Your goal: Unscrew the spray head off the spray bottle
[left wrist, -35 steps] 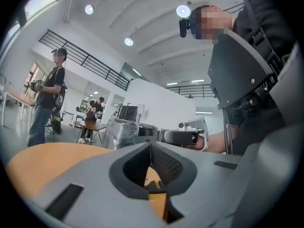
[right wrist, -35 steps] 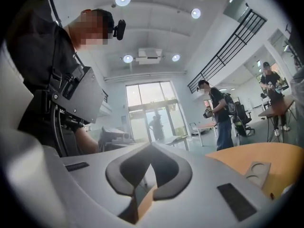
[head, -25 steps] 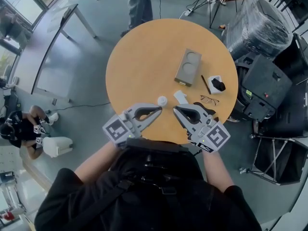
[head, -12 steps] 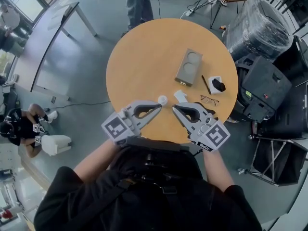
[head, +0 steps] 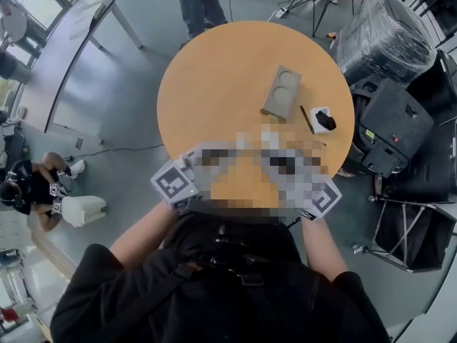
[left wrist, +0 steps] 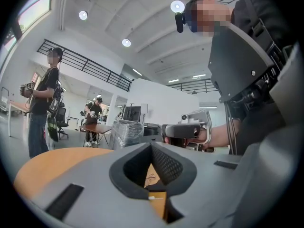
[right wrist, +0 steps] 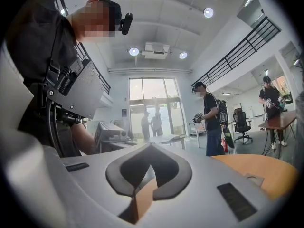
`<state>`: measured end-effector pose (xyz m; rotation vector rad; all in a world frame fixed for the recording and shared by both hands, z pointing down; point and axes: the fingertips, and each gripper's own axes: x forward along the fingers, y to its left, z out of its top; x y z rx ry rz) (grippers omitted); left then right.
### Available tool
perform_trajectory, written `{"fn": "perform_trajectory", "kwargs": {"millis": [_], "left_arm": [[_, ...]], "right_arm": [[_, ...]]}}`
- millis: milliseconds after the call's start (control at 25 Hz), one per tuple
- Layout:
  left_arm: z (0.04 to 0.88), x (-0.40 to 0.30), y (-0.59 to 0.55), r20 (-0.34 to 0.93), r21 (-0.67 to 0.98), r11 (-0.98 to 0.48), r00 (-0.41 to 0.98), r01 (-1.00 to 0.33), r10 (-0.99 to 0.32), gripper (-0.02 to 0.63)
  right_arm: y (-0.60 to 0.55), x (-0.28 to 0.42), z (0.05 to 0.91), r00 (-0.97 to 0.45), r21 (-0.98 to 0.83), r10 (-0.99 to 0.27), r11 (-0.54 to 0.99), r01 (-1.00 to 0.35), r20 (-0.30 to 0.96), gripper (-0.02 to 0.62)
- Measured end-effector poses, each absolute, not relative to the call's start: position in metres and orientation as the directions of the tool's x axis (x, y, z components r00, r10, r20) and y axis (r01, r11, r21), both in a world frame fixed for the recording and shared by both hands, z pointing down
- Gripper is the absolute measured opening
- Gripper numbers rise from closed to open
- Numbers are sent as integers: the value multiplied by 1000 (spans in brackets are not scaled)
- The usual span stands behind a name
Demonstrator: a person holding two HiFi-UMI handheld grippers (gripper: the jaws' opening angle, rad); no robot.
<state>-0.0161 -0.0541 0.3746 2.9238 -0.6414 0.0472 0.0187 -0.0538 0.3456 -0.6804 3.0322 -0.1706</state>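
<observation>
Although the task names a spray bottle, no view shows it or its spray head clearly. The worktop (head: pixel 214 84) strip on the person's side of the grey block (head: pixel 280 91), where both tools sit, is unreadable in the head view.

Left hand-held gripper (left wrist: pixel 152 146): jaws fully together, nothing between them, only orange worktop visible through the gap. Right hand-held gripper (right wrist: pixel 151 148): same, closed and empty. Both are held level and face each other.

Progress can't be judged. Neither tool grips anything, so no unscrewing is in hand at this moment. The scene fits a bottle with its head on waiting to be gripped, or a head already off with both parts set down; the pictures don't settle which.

A small white box (head: pixel 323 120) with a dark item on it sits just beside the grey block.
</observation>
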Motion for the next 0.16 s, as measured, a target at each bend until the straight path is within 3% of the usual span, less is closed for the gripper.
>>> {"fn": "perform_trajectory", "kwargs": {"millis": [160], "left_arm": [[381, -15, -56, 65, 135, -898, 909, -418, -413, 3]], "right_arm": [[-54, 18, 354, -907, -107, -420, 902, -419, 8, 6]]}}
